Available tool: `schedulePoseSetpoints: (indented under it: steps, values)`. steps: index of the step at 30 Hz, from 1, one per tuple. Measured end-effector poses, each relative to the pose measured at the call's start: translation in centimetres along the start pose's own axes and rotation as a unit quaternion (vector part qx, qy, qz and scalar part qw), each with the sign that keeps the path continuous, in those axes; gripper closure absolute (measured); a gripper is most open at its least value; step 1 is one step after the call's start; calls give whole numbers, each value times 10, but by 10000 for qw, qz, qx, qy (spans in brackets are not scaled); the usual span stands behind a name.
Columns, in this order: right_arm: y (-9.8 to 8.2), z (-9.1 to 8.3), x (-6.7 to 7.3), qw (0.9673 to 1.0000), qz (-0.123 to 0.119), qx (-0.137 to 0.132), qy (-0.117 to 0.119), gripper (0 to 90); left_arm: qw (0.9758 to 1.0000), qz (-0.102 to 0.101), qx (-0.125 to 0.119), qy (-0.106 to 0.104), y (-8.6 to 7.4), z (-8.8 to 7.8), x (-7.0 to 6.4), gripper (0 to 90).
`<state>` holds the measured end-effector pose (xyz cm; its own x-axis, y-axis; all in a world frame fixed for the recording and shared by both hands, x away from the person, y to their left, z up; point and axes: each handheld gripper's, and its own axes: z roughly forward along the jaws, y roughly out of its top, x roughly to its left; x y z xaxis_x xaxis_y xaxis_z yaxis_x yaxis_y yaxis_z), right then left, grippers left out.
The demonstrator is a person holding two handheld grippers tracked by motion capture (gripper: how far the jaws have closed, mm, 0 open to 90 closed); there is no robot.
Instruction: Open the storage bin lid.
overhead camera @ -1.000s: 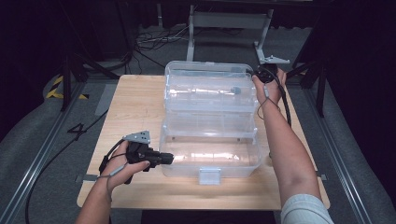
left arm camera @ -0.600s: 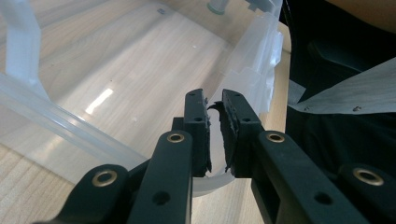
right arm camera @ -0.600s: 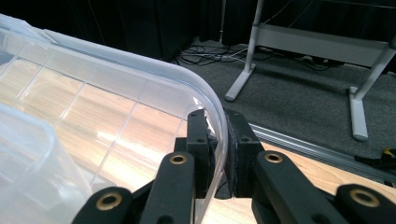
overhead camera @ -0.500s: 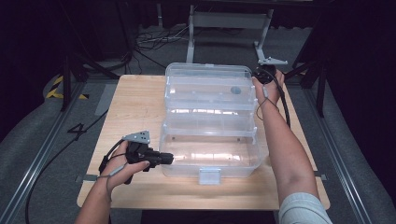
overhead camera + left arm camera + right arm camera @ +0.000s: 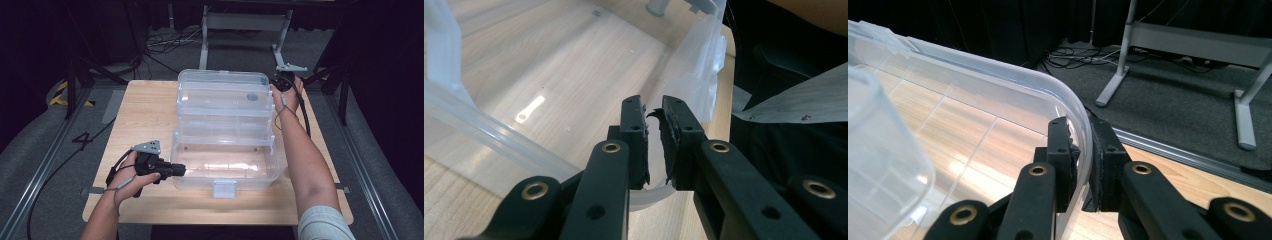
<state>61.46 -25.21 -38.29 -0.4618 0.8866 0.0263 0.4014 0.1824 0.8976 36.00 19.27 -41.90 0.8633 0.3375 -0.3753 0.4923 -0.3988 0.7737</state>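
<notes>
Grippers, left [image 5: 654, 145] and right [image 5: 1080, 165], each clamp the unlabelled clear box [image 5: 225, 125] rim; floor reads "4" [image 5: 83, 140].

A light wooden tabletop [image 5: 145, 112] carries a clear plastic tiered storage box [image 5: 225, 150], opened out in steps, standing right of centre and reaching from near the front edge towards the far edge. The tabletop's left part lies bare.

The high view is looking forward and down over the whole worktop [image 5: 150, 115]. Each gripper view is sitting close behind its own jaws, peering along them at the clear box [image 5: 225, 125] [image 5: 549, 75] [image 5: 973, 125], which all three views are sharing.
</notes>
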Motion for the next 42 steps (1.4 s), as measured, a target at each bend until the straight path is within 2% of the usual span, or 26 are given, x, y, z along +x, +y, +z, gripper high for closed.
schedulePoseSetpoints:
  steps: [10,25,38,42]
  values:
    - [-6,6,-4,9998,131,73,90,813,10000,10,-11,8,0,0,0,806]
    - [-13,12,-6,9996,195,145,116,809,10000,2,-38,18,-1,0,0,803]
    - [-19,16,-7,9997,122,148,127,801,10000,2,-41,28,-1,0,-1,802]
    - [-16,13,-4,9998,32,184,96,757,10000,6,-15,21,0,0,0,803]
